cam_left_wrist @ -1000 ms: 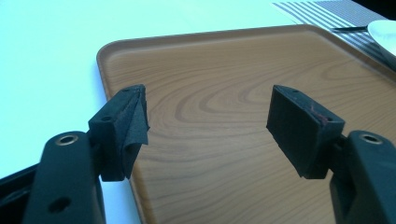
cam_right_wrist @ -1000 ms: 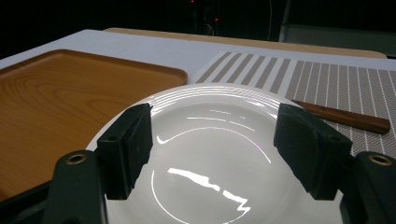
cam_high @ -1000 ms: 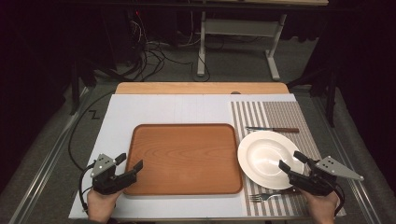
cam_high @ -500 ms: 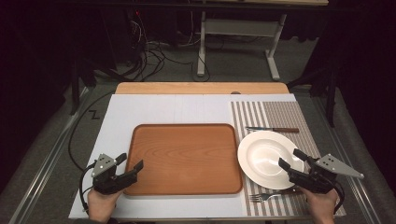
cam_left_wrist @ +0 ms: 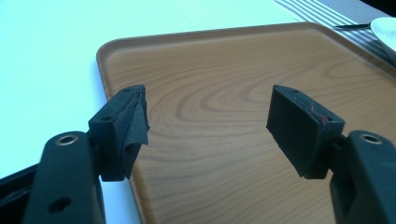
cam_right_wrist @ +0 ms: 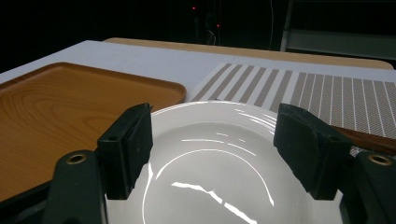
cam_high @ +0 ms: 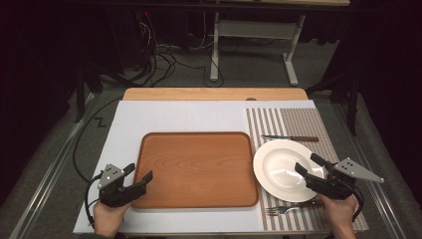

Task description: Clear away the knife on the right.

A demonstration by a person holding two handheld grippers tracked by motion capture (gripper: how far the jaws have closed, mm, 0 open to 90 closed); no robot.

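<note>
While both grippers sit released, left gripper [cam_high: 138, 175] hangs over the near-left corner of the wooden tray [cam_high: 199, 167], and right gripper [cam_high: 309, 167] hangs over the near-right rim of the white plate [cam_high: 278, 167] on the striped mat [cam_high: 298, 122].

The high view looks forward and down from above the person's side of the worktop [cam_high: 189, 119], taking in its whole surface from far off. The left gripper view rides low on the left hand-held gripper [cam_high: 137, 179], facing closely along its jaws across the wooden tray [cam_left_wrist: 224, 116]. The right gripper view sits low on the right hand-held gripper [cam_high: 308, 165], close over the white plate [cam_right_wrist: 210, 154]. All three share the tray and plate.
</note>
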